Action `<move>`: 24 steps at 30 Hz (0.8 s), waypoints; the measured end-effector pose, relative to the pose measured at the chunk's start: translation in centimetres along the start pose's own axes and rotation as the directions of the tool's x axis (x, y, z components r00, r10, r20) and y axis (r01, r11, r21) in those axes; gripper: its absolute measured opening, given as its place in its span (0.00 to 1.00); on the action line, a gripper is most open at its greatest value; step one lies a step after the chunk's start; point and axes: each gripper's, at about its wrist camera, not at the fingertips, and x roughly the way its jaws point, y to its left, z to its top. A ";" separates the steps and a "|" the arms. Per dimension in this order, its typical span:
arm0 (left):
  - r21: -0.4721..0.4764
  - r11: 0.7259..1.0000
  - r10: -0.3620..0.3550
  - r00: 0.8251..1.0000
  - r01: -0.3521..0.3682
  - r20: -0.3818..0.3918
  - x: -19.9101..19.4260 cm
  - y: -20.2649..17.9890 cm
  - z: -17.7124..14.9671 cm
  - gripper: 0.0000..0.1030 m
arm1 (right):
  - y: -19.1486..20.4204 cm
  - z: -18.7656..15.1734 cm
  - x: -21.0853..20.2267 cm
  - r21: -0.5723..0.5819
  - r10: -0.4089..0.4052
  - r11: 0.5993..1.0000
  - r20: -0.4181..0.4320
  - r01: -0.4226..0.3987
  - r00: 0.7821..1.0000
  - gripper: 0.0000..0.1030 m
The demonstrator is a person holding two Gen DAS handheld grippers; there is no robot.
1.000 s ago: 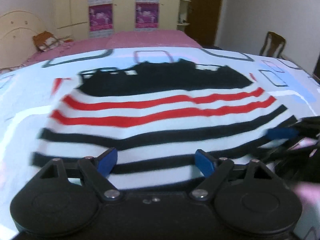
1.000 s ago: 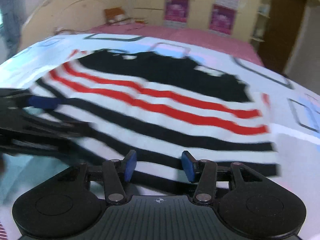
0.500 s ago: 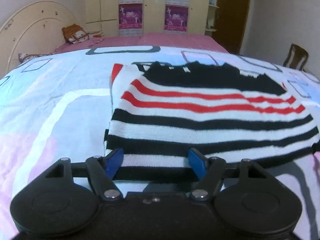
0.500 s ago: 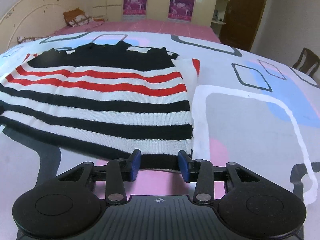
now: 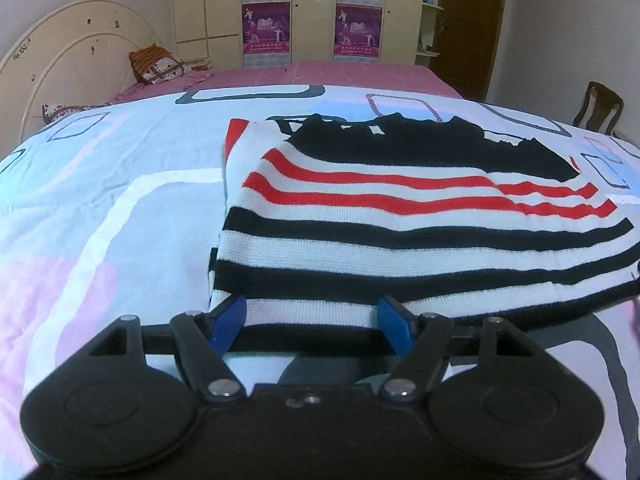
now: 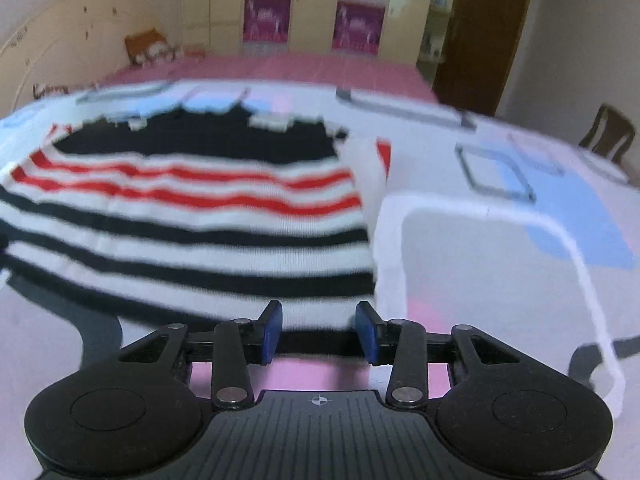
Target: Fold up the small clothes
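Observation:
A small knitted top (image 5: pixel 400 216) with black, white and red stripes and a black upper part lies folded flat on the bed sheet (image 5: pixel 112 184). My left gripper (image 5: pixel 312 316) is open, its blue fingertips (image 5: pixel 230 314) at the near left hem, with nothing between them. In the right wrist view the same top (image 6: pixel 192 216) lies left of centre. My right gripper (image 6: pixel 318 330) is open at the near right corner of the hem, holding nothing. That view is blurred.
The patterned sheet (image 6: pixel 500 260) covers a wide bed with a pink cover (image 5: pixel 328 72) behind. A cream headboard (image 5: pixel 68 68) and pillows (image 5: pixel 158 65) are far left. Wardrobes with posters, a dark door and a wooden chair (image 5: pixel 602 108) stand beyond.
Both grippers have drawn apart to opposite near corners of the top. The right gripper has opened wider and is still moving. The top now lies flat and still.

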 end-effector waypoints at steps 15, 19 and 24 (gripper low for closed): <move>0.009 1.000 0.018 1.000 -0.018 -0.010 0.1 -0.6 0.1 0.71 | -0.5 -1.2 1.5 0.012 0.030 1.000 -0.050 -0.029 0.998 0.39; 0.000 1.000 0.020 0.999 -0.020 -0.026 -0.2 -0.7 0.5 0.75 | -0.5 -1.0 1.4 0.001 0.038 0.999 -0.061 -0.038 0.997 0.39; -0.118 0.992 0.048 0.998 -0.042 0.045 -3.5 0.0 0.4 0.99 | -1.4 0.0 -0.6 0.052 0.020 0.998 -0.004 -0.020 1.000 0.51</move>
